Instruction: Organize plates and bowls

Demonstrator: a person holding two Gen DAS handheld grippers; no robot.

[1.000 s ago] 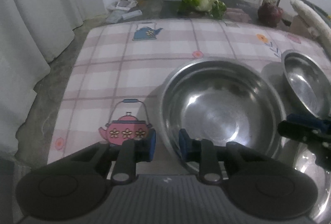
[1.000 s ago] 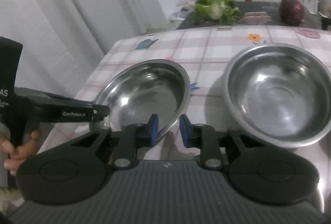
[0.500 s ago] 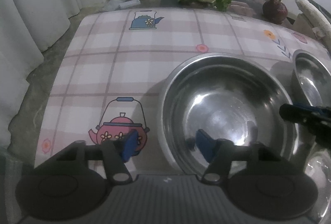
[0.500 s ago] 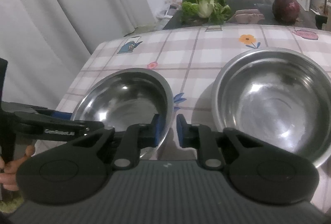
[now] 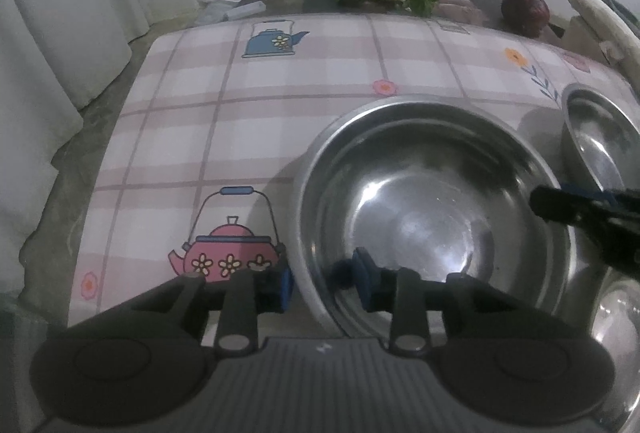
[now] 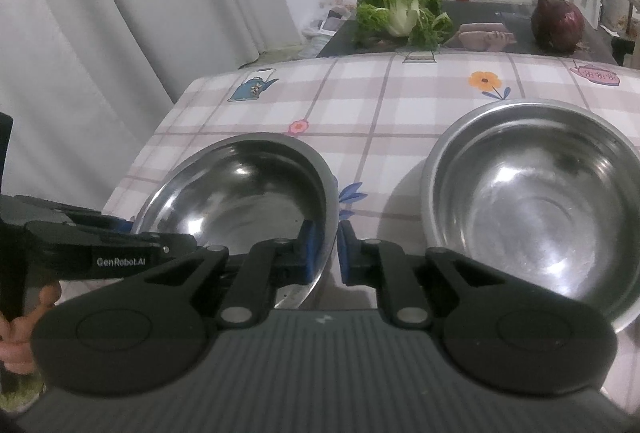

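A large steel bowl sits on the checked tablecloth; it also shows in the right wrist view. My left gripper straddles its near-left rim, one pad outside and one inside, with a gap to the rim. My right gripper is shut on the bowl's right rim. A second steel bowl stands to the right, also seen at the left wrist view's right edge. Part of a third steel dish shows at lower right.
The tablecloth has teapot prints. Beyond the far edge lie a cabbage, a red cabbage and clutter. White curtains hang on the left. The table's left edge drops to the floor.
My left gripper opened wide, moved forward and is now closing around the large bowl's near-left rim. My right gripper moved onto the bowl's right rim and closed on it.
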